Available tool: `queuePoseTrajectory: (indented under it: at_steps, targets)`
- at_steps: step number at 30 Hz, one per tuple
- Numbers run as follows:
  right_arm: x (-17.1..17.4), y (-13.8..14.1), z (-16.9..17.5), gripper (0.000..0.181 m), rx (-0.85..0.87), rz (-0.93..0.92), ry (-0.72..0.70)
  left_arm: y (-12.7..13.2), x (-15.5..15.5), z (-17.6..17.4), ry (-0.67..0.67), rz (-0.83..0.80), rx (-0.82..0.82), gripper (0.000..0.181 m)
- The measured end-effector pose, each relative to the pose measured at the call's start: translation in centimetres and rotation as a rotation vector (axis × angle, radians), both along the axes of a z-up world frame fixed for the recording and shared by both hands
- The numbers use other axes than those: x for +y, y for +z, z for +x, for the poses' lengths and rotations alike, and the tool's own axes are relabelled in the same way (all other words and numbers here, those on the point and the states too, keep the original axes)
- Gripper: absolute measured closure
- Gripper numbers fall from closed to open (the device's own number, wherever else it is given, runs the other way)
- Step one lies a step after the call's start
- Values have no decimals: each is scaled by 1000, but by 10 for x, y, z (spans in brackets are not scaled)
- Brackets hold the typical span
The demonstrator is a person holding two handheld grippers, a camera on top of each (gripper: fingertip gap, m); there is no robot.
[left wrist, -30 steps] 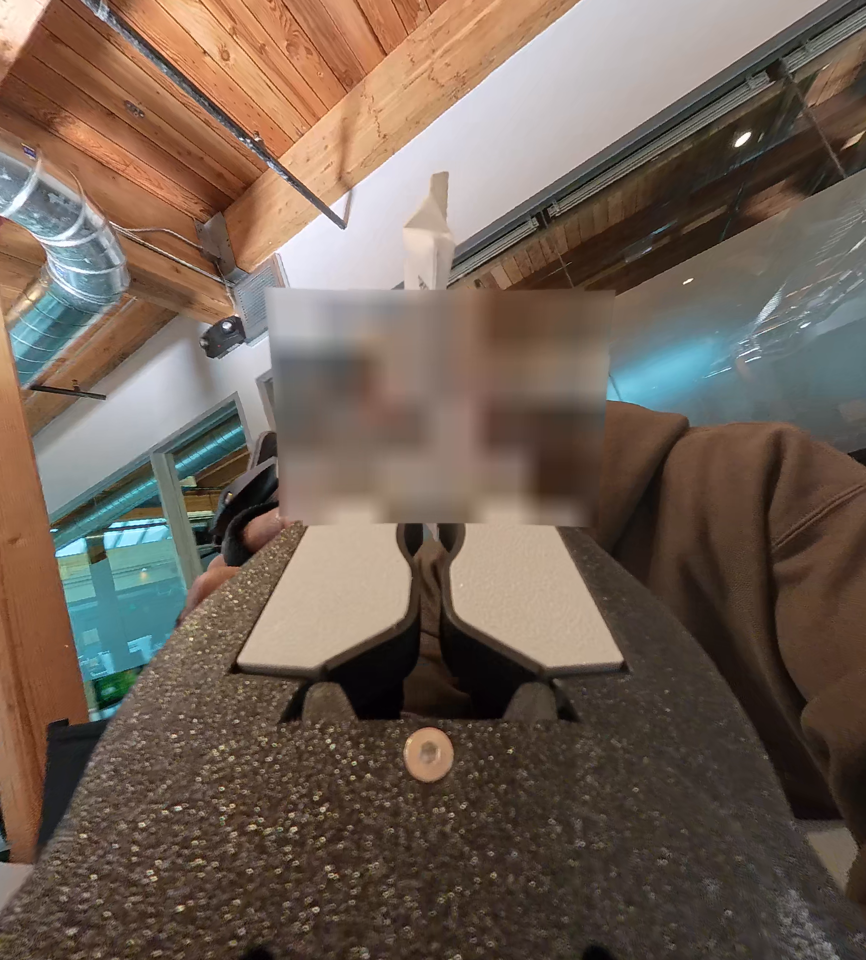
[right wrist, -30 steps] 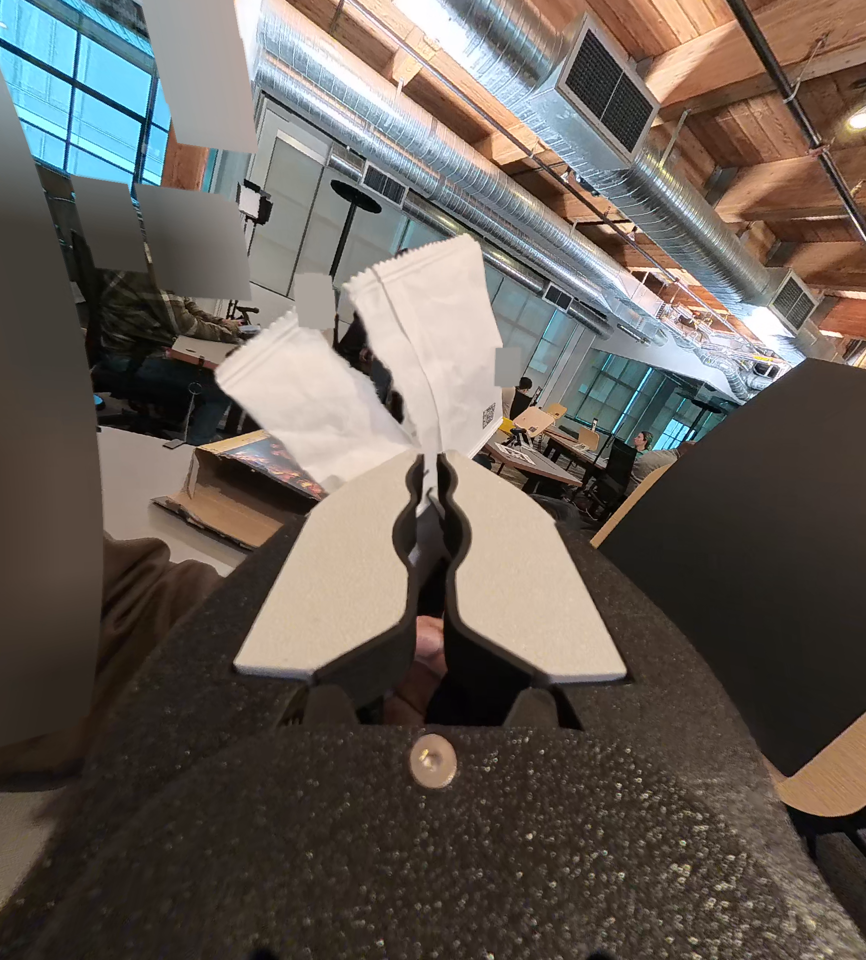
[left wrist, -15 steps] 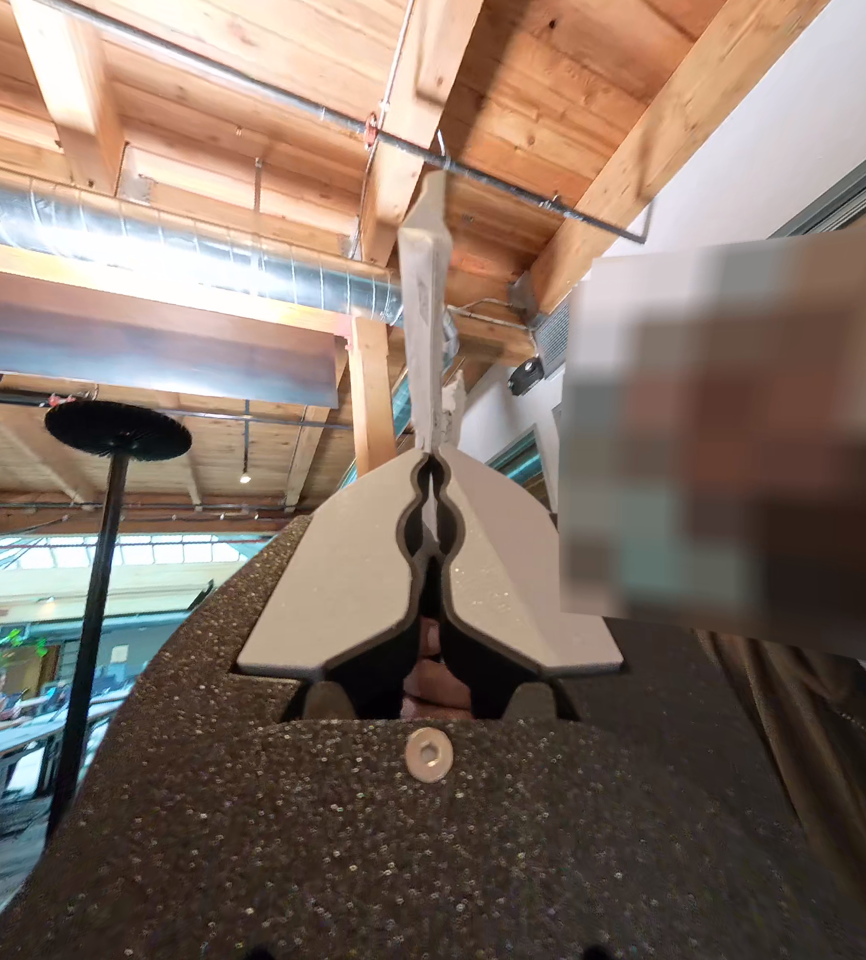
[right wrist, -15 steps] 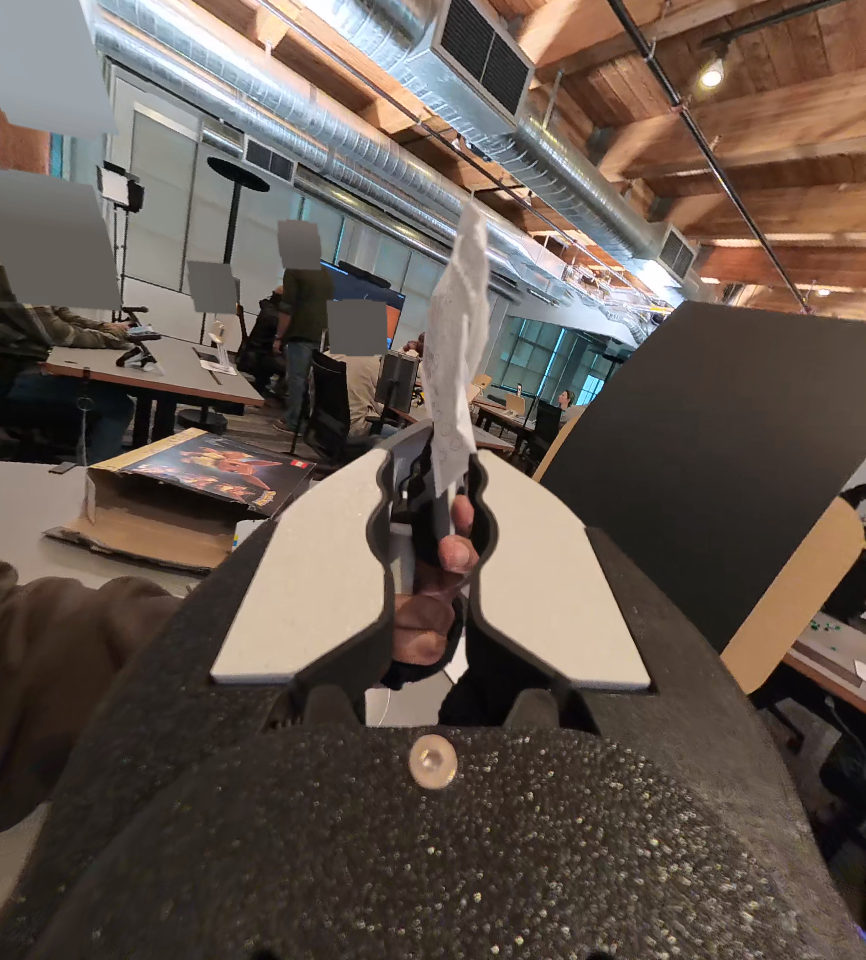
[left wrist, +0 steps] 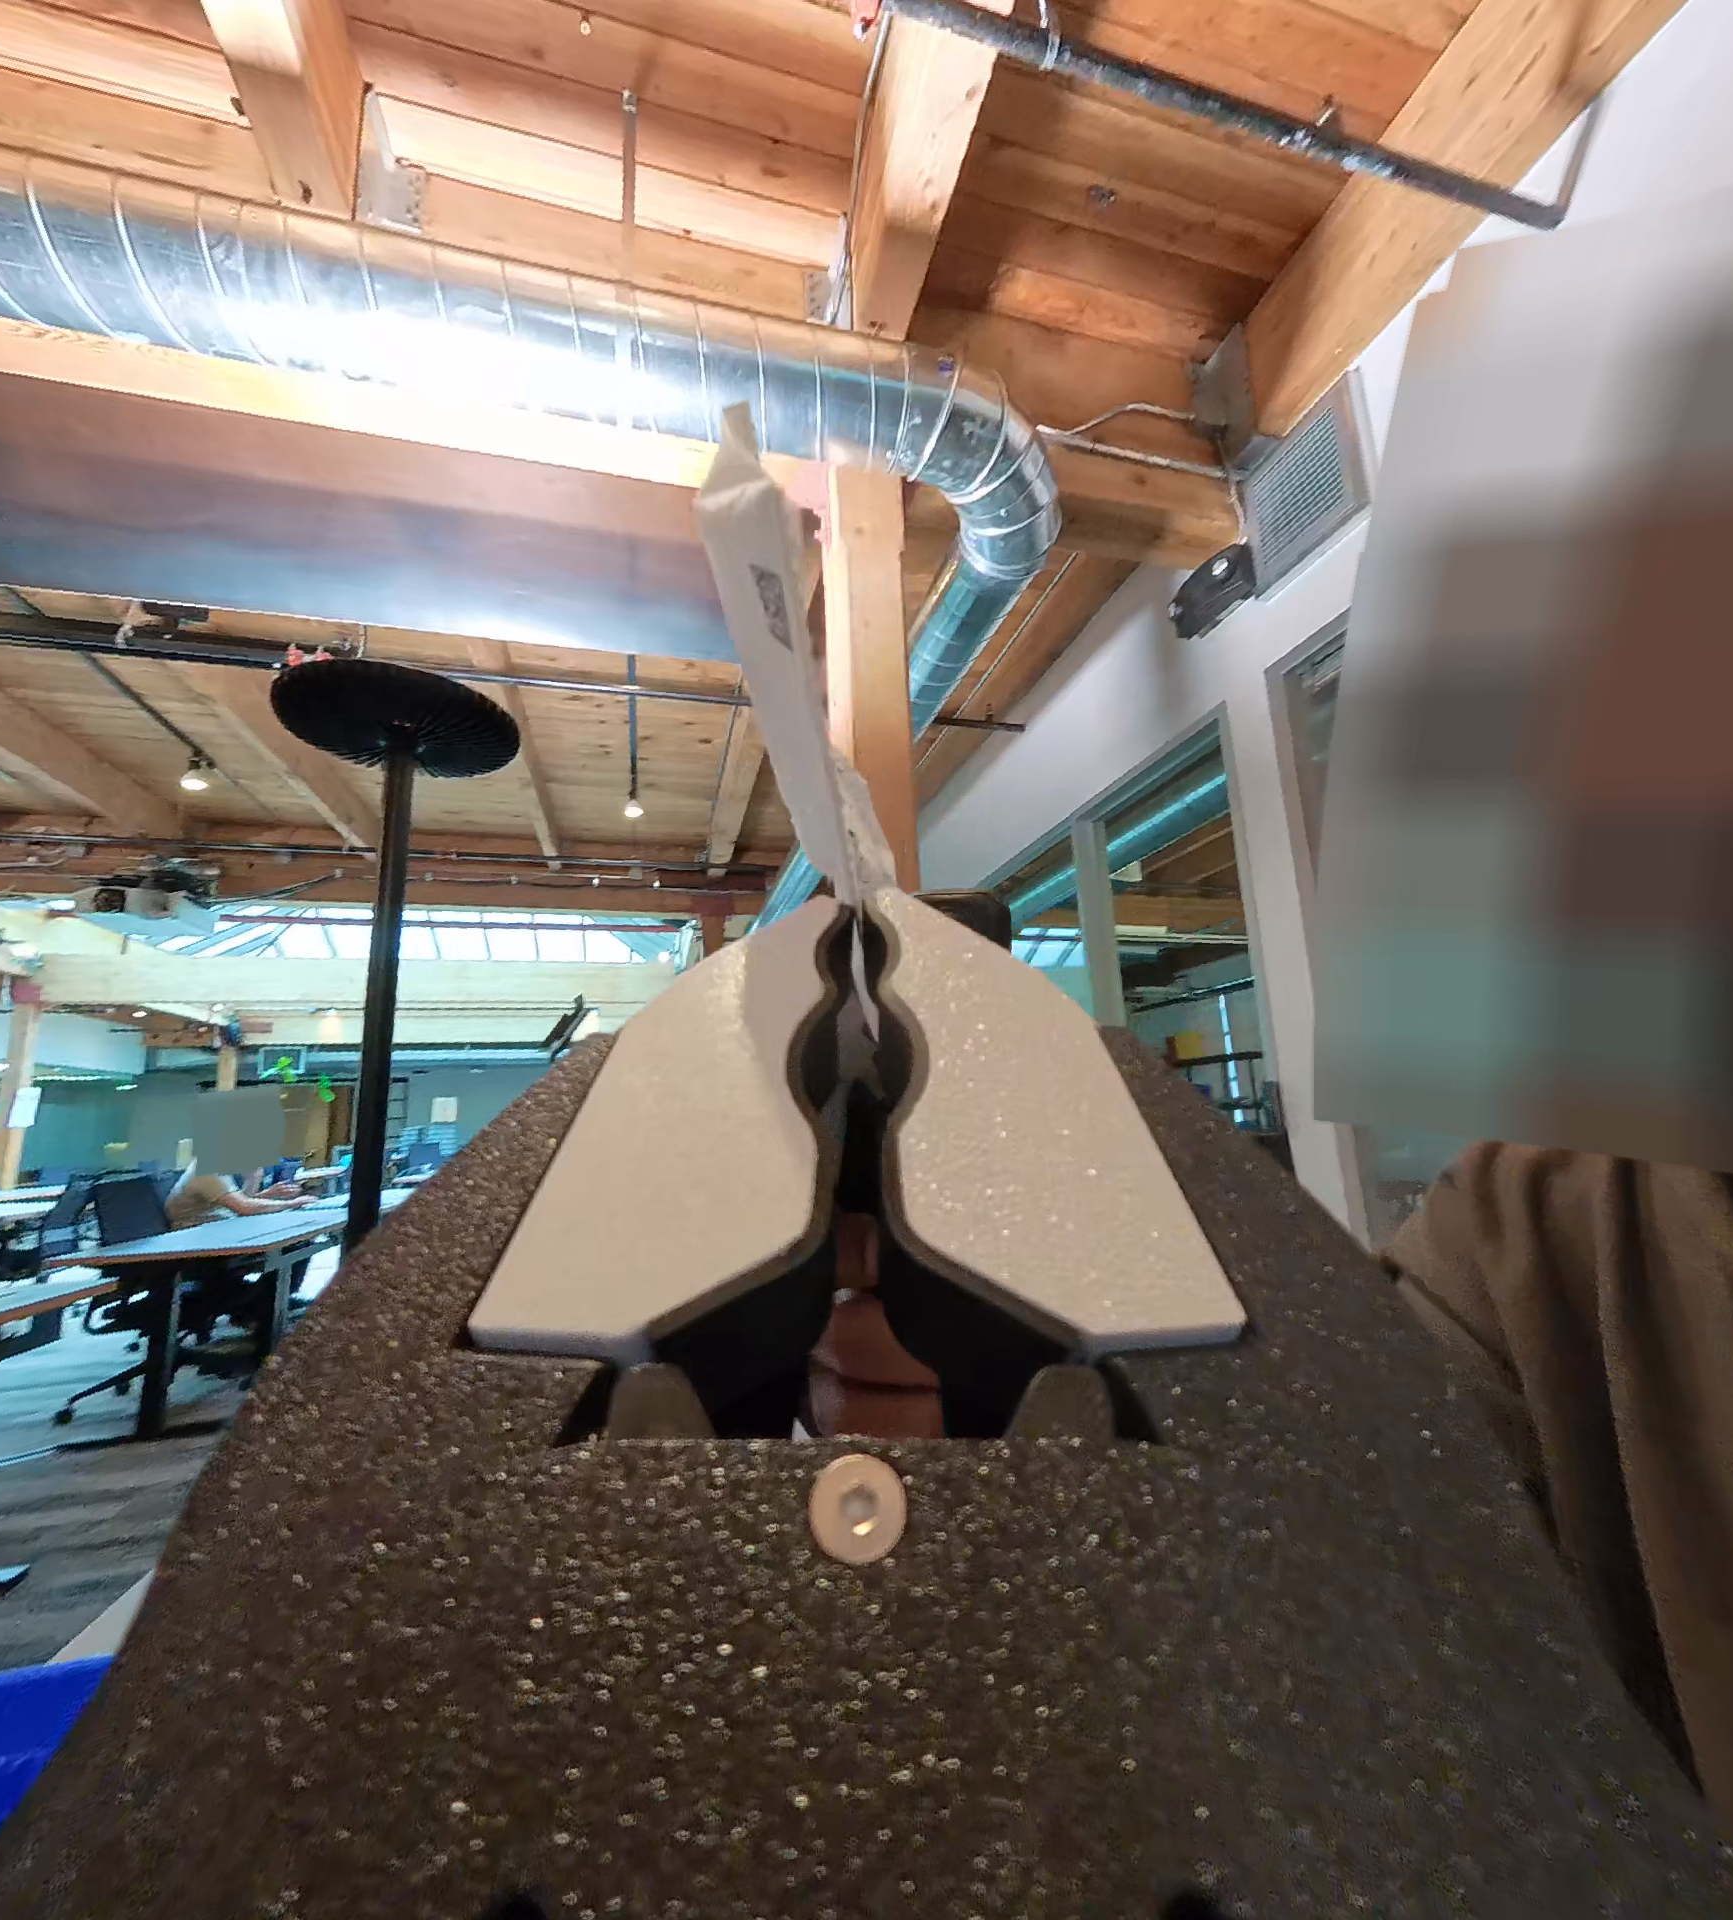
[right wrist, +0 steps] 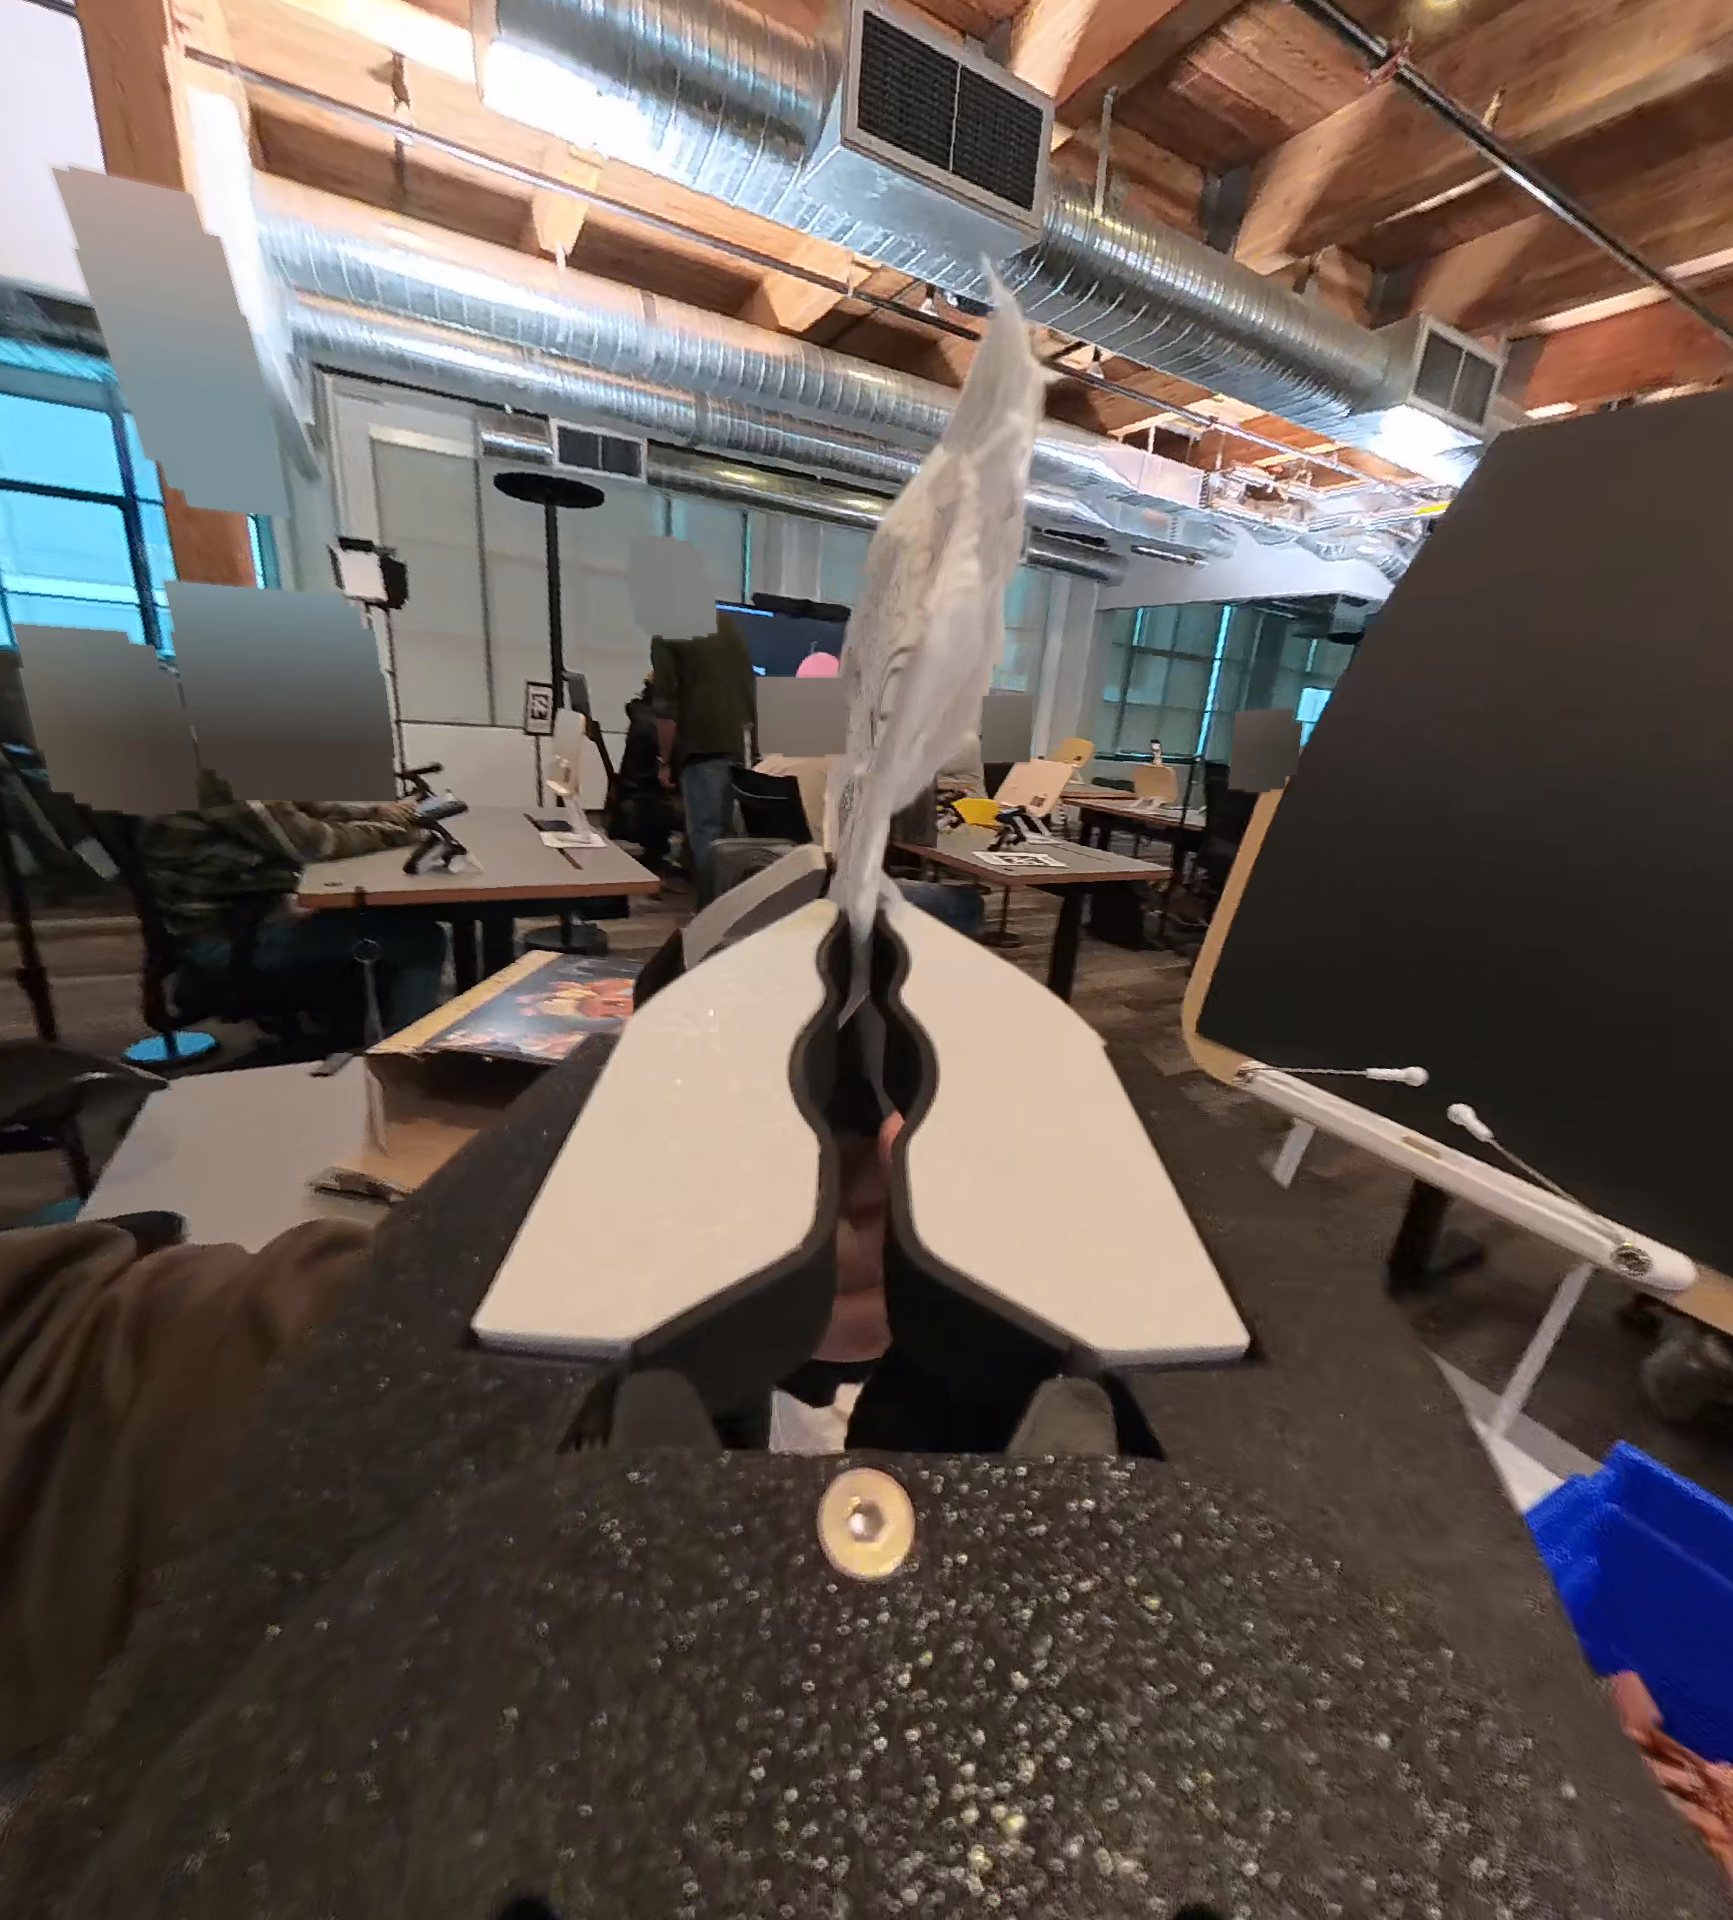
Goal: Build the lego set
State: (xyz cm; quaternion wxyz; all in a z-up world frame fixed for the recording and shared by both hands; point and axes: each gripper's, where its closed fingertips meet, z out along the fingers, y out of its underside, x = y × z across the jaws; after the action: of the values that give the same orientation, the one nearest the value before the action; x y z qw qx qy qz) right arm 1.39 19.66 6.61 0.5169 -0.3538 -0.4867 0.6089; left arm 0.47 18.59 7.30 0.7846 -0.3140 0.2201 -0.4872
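High above the bench, you hold a white crinkled paper parts bag (left wrist: 789, 665) pinched at its lower edge between both tools: the left gripper (left wrist: 857, 920) has its jaws clenched on it, and the right gripper (right wrist: 857, 920) has its jaws clamped on the same torn-looking paper (right wrist: 929, 623). Both cameras aim at the timber ceiling. By my reading, the build has barely begun; you are at the bag-opening stage, and no assembled bricks show. An opened cardboard box with a colourful lid (right wrist: 529, 1013) lies on the grey bench (right wrist: 238, 1143) behind, and a blue plastic bin (right wrist: 1693, 1579) waits at the right.
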Motion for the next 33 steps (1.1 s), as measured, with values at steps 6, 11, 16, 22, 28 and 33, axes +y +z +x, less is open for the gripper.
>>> queuePoseTrajectory:
  at_steps: [6,11,16,22,28,33]
  targets:
    - [3,-2,1,179,19,-32,-34,-7,-5,-5,97,-31,44,170]
    - [19,-18,10,179,-33,-18,-191,-29,5,-26,227,-143,77,167]
    - [95,-43,65,179,-254,31,-550,-76,21,-35,307,-344,168,167]
    - [240,-96,165,179,-778,253,-941,-111,11,-27,405,-432,294,168]
    - [314,-204,206,179,-1337,729,-942,-135,-18,-23,567,-473,433,168]
    - [320,-240,206,178,-1480,950,-865,-176,-62,-27,678,-553,517,166]
